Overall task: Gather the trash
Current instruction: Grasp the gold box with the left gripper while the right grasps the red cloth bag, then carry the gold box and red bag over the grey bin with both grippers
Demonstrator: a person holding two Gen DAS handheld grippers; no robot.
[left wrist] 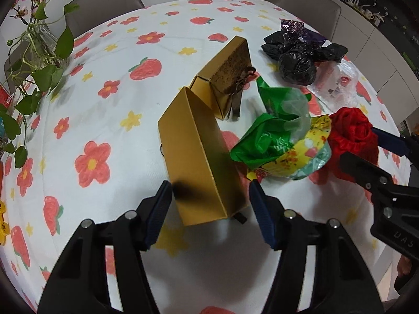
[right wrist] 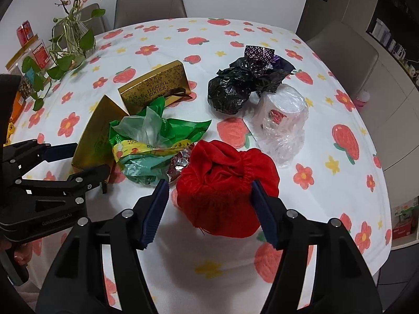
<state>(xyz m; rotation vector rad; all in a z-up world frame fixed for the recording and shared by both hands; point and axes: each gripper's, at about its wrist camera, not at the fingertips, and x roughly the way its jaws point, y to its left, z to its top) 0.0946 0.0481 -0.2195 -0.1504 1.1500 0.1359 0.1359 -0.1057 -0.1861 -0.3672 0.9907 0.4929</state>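
Note:
A long gold box [left wrist: 199, 157] lies on the flowered tablecloth [left wrist: 104, 99], its near end between the fingers of my left gripper [left wrist: 210, 191]. The pads stand close beside its sides and I see no squeeze. In the right wrist view this left gripper [right wrist: 91, 157] straddles the same gold box [right wrist: 97, 130]. My right gripper [right wrist: 209, 196] is open around a red drawstring pouch [right wrist: 222, 188], with a gap at the left pad. A green plastic bag [right wrist: 157, 128] and a yellow-teal wrapper [right wrist: 141, 162] lie crumpled between box and pouch.
Farther back lie a gold chocolate box [right wrist: 154, 86], a crumpled black bag [right wrist: 230, 94], a purple wrapper [right wrist: 259, 55] and clear plastic [right wrist: 285, 120]. A glass vase with trailing leaves [right wrist: 73, 34] stands at the far left. Grey chairs [right wrist: 149, 2] ring the table.

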